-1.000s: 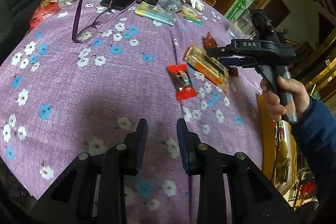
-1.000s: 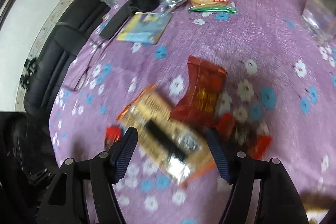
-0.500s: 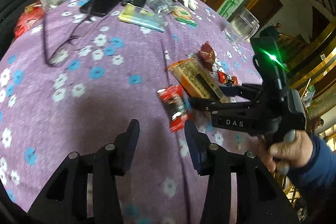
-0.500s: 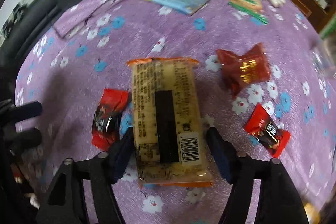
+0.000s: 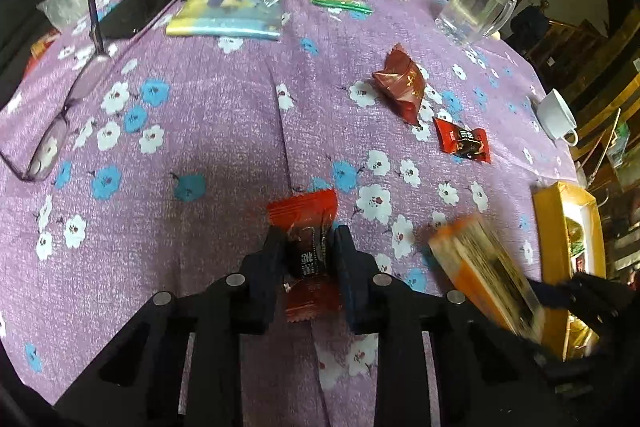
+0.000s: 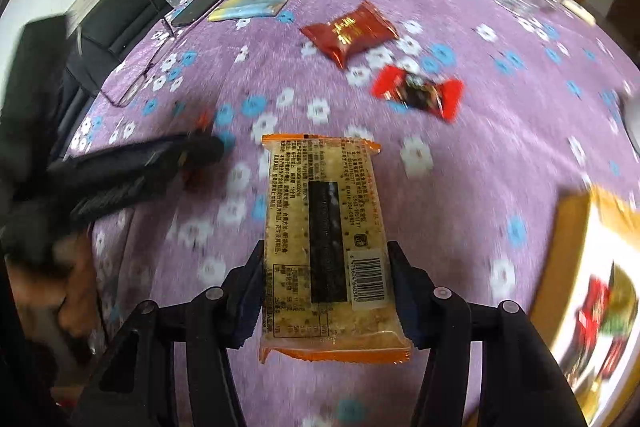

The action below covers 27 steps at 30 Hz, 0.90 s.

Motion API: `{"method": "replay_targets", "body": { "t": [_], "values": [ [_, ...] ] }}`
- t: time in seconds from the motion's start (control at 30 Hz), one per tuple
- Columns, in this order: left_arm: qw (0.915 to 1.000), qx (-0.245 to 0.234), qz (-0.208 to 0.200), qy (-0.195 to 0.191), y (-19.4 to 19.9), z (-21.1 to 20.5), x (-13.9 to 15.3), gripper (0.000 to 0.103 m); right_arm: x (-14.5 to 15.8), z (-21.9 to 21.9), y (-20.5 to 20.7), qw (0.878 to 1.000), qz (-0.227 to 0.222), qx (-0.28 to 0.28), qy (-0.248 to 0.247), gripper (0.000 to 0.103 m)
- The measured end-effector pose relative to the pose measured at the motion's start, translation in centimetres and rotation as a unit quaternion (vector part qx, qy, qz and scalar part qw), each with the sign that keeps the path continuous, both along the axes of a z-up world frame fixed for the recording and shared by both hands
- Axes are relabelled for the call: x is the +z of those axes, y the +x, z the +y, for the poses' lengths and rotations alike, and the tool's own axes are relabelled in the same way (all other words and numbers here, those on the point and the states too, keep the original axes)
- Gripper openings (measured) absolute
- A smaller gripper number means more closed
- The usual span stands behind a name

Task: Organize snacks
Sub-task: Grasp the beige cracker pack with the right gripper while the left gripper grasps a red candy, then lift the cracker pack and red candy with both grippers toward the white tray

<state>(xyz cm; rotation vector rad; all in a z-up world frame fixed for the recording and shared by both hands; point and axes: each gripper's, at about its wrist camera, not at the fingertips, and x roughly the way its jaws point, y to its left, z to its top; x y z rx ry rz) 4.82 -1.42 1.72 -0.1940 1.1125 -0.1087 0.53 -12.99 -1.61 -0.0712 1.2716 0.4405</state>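
- We're working over a round table [image 5: 224,115] with a purple flowered cloth, cluttered at the far side with a phone, a glass mug [image 5: 476,7], a white glove and glasses; dark wooden furniture is standing behind it.
- We're clamping the left gripper [image 5: 306,255] on a red candy [image 5: 306,227], fingers together on its dark middle, so the crinkled wrapper ends are sticking out front and back. Pinching the firm core rather than the loose foil probably keeps it from slipping.
- The right gripper [image 6: 324,283] is closing on the cracker pack [image 6: 324,239], and its pads are already pressing both long edges near the barcode end. The pack is jutting forward from the fingers, looking lifted clear of the cloth.
- A yellow box [image 6: 592,267] is sitting at the table's right edge with snacks already inside, so we're guessing that's where both items are heading.
- Two more snacks are lying loose farther out: a dark red pouch [image 5: 400,83] and another red candy [image 5: 462,143], just beside each other and well apart from both grippers.
- The right view is blurring, so we're not trusting fine detail there.
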Motion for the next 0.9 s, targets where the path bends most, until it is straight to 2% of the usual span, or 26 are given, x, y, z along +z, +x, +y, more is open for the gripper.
{"method": "replay_targets", "body": {
  "t": [0.1, 0.2, 0.47, 0.7, 0.9],
  "values": [
    [0.9996, 0.003, -0.021, 0.016, -1.4, -0.2, 0.0, 0.018, 0.5, -1.1, -1.4, 1.0, -0.003, -0.009, 0.017, 0.057],
    [0.9995, 0.007, -0.027, -0.012, -3.9, -0.1, 0.1, 0.018, 1.1, -2.2, -2.8, 0.999, -0.004, -0.015, 0.038, 0.057],
    [0.9984, 0.036, -0.035, -0.028, -9.5, -1.0, 1.3, 0.017, 1.1, -3.8, -5.4, 0.998, 0.003, -0.005, 0.068, 0.057],
    [0.9966, 0.056, -0.06, -0.004, -13.8, -4.2, 3.4, 0.016, 2.1, -4.8, -7.7, 0.996, -0.009, 0.033, 0.088, 0.056],
    [0.995, 0.057, -0.08, 0.017, -17.3, -7.8, 5.6, 0.016, 3.5, -7.5, -10.1, 0.993, -0.023, 0.05, 0.106, 0.056]
  ]
}}
